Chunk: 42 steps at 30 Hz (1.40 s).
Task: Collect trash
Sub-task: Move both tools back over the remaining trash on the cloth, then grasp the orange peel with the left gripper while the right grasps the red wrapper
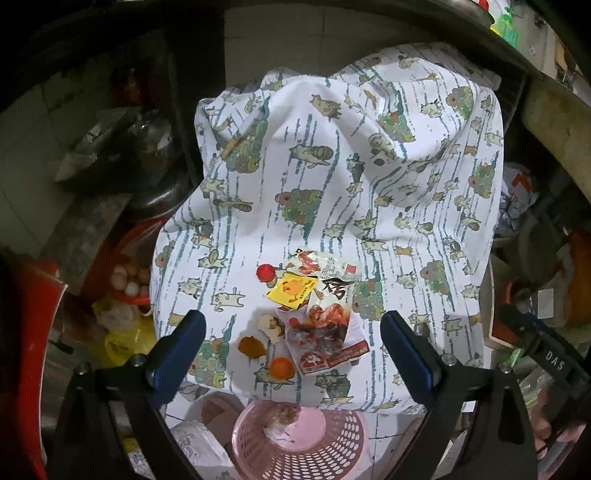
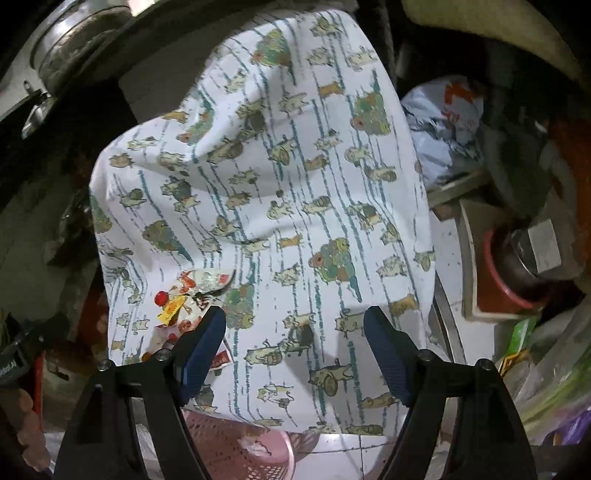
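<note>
A pile of trash lies on a cartoon-print cloth (image 1: 332, 177) over a table. It holds a red cap (image 1: 265, 272), a yellow wrapper (image 1: 293, 290), a torn snack packet (image 1: 325, 332), an orange peel (image 1: 252, 346) and an orange cap (image 1: 281, 367). My left gripper (image 1: 293, 338) is open, hovering above the pile with its fingers either side. A pink perforated basket (image 1: 299, 443) stands below the table's near edge. My right gripper (image 2: 295, 339) is open and empty over bare cloth (image 2: 295, 184), right of the pile (image 2: 188, 299). The basket (image 2: 240, 446) shows below it.
Left of the table are a metal pot (image 1: 155, 155), a red container with eggs (image 1: 129, 280) and yellow bags (image 1: 122, 332). Right are a crumpled bag (image 2: 443, 114), a red-rimmed jar (image 2: 517, 266) and boxes. A dark shelf (image 1: 443, 33) runs overhead.
</note>
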Available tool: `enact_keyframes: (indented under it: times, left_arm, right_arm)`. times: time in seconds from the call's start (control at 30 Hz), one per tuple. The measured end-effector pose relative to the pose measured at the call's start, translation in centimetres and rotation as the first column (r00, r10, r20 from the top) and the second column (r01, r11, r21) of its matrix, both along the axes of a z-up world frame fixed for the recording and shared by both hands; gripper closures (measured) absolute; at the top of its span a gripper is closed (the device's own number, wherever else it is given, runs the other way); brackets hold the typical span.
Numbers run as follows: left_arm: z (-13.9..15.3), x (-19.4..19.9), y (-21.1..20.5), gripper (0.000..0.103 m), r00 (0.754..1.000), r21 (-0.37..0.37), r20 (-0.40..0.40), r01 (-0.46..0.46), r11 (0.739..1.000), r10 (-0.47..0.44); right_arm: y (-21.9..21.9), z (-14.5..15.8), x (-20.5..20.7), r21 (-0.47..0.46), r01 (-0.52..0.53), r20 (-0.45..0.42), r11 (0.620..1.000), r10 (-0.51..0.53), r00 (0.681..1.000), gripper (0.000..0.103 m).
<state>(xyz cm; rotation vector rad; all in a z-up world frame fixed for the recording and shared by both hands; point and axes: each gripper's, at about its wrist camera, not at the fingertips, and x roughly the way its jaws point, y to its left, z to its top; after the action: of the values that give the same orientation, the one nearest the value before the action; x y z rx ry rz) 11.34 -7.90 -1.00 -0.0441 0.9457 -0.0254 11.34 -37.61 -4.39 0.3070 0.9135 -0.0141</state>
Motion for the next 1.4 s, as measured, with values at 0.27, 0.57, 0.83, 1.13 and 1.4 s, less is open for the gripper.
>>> enact_keyframes:
  times: [0.27,0.57,0.83,1.13,1.4]
  left_arm:
    - [-2.9,2.0,0.6,0.008,0.995,0.099,-0.095,0.046,0.994,-0.037]
    - [-11.0,2.8,1.7,0.050,0.934,-0.002,-0.292,0.213,0.977,-0.205]
    - [-15.9,2.5,1.4,0.057,0.881,-0.045,-0.391,0.270,0.962,-0.266]
    - [-17.3,2.4,-0.4,0.075,0.871,-0.004,-0.378,0.338,0.941,-0.315]
    - [-14.0,2.9,2.2,0.103,0.889,-0.065,-0.349,0.291,0.955,-0.295]
  right_arm:
    - [1.1,0.2,0.3,-0.064,-0.028,0.012,0.998,0.029,1.000,0.024]
    - [3.5,-1.3,1.2,-0.155,-0.109,-0.032,0.982,0.105,0.994,0.024]
    - [3.4,-2.4,1.6,-0.127,-0.099,-0.068,0.987,0.091,0.994,0.024]
    - [3.8,-3.7,2.3,-0.160,-0.098,-0.105,0.982,0.082,0.991,0.024]
    - [6.2,-4.1,3.7,-0.149,-0.129,-0.110,0.980,0.113,0.988,0.024]
